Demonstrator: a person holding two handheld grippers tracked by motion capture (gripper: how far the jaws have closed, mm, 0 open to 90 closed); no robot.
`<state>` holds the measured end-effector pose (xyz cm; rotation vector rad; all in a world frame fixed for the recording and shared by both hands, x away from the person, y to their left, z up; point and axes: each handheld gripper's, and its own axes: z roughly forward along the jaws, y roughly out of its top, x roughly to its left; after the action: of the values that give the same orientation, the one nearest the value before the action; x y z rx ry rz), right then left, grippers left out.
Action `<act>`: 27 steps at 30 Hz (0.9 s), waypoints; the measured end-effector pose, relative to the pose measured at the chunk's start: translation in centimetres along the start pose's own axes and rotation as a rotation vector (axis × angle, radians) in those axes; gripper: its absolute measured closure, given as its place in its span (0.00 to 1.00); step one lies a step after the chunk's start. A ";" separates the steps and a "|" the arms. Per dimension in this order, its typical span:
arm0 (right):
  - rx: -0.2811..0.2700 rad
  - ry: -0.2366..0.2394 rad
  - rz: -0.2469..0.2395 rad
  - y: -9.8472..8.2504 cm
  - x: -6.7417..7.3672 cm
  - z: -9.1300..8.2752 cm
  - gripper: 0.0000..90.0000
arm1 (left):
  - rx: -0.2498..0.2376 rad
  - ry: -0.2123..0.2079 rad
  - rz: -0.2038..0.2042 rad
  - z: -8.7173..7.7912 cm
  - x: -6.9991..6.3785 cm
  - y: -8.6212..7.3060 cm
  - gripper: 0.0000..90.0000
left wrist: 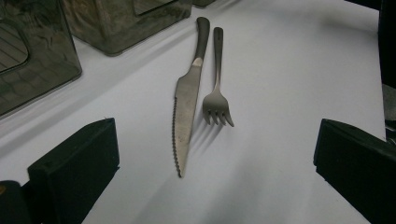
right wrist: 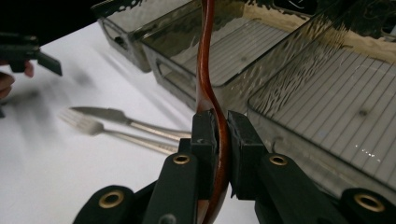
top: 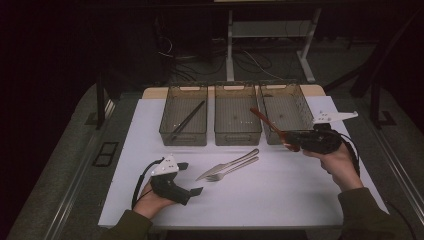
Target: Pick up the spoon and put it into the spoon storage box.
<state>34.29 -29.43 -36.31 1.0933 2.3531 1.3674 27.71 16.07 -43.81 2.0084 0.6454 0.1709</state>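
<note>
- My right gripper is clamped on a reddish-brown wooden spoon, which I hold clear of the white worktop, in front of the right-hand smoked-plastic bin.
- In the right gripper view the two black pads press the spoon's curved handle from both sides, and the handle rises from between them, up past the bins' near walls.
- In the high view the spoon slants up and to the left from the gripper, its far end over the gap between the middle smoked-plastic bin and the right-hand one.
- My right hand wraps the gripper body from beneath, forearm coming in from the lower right, and the gripper points roughly level towards the left.
- My left gripper stands wide open with nothing between its black jaws, low over the near left part of the worktop.
- My left hand cups it from below, and the jaws point towards the right and slightly away from me.
- In the left gripper view a serrated steel knife and a steel fork lie side by side on the worktop ahead of the jaws, close but apart.
- The left-hand smoked-plastic bin holds a pair of dark chopsticks lying on a diagonal.
</note>
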 end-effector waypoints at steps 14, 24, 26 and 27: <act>-0.023 -0.033 0.006 4.0 0.0 3.8 0.90 | -0.007 -0.005 0.010 0.0 -0.1 0.1 0.00; -0.017 -0.076 -0.003 7.5 0.3 7.0 0.90 | -0.009 -0.011 0.014 0.1 -0.2 0.2 0.00; -0.003 -0.084 -0.004 7.9 0.3 7.8 0.90 | -0.007 -0.011 0.016 0.1 -0.2 0.2 0.00; 0.003 -0.085 -0.007 8.1 0.3 8.2 0.90 | -0.007 -0.011 0.016 0.1 -0.2 0.2 0.00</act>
<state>42.24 -21.40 -34.13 1.1202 2.2973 1.2892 27.62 15.82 -43.69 2.0066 0.6212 0.1708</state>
